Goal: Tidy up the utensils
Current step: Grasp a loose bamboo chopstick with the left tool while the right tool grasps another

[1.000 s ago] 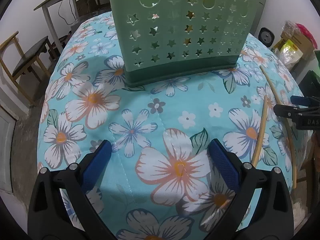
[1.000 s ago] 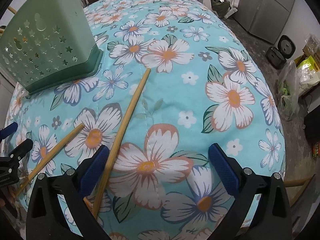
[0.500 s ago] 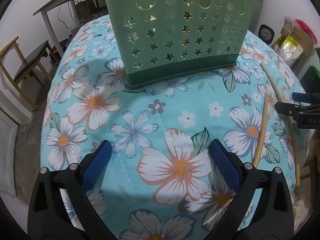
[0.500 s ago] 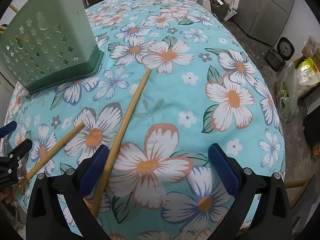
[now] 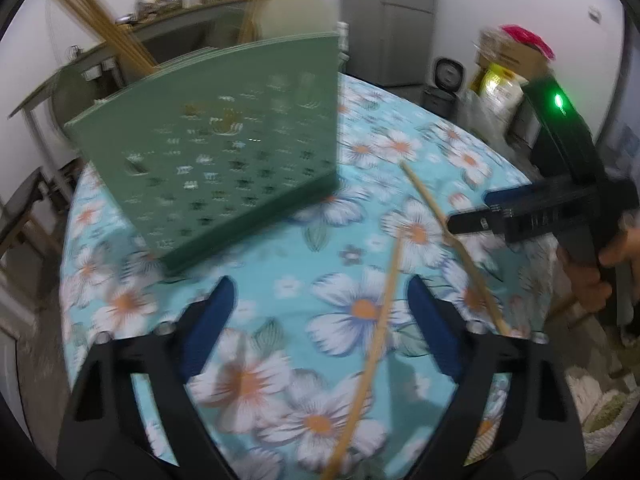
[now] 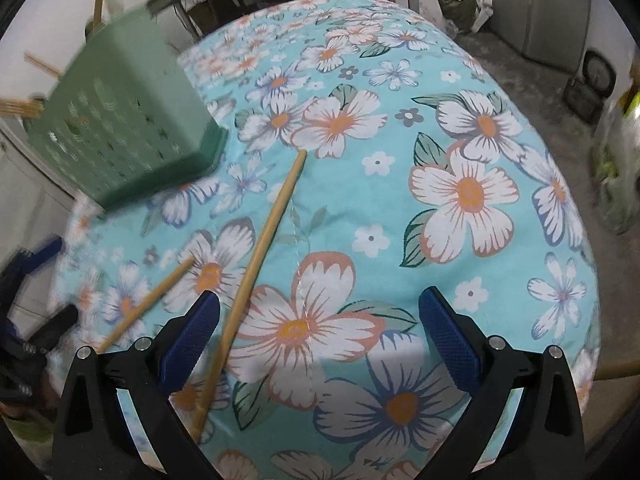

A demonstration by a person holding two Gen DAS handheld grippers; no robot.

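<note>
A green star-punched basket (image 5: 216, 168) stands on the floral tablecloth (image 5: 352, 256), with several chopsticks (image 5: 96, 28) sticking out of its top left. Two loose chopsticks lie on the cloth. The shorter chopstick (image 5: 376, 328) lies on the cloth in the gap of my left gripper (image 5: 320, 304), whose jaws are closing without touching it. The longer chopstick (image 5: 452, 240) lies to its right, under my right gripper (image 5: 492, 212). From the right wrist, my right gripper (image 6: 320, 320) stands open, the long chopstick (image 6: 264, 240) running just inside its left finger, the short chopstick (image 6: 152, 300) left of it, and the basket (image 6: 128, 136) at upper left.
A hand (image 5: 588, 280) holds the right gripper at the table's right edge. Beyond the table stand a grey fridge (image 5: 388, 20), a rice cooker (image 5: 448, 76), bags and boxes (image 5: 504, 68). A side table (image 5: 40, 92) and a chair (image 5: 24, 208) are at the left.
The left wrist view has swung right and lifted, blurring. The short chopstick now lies between the left fingers, which stand closer together. The right gripper shifted slightly; its jaws are unchanged.
</note>
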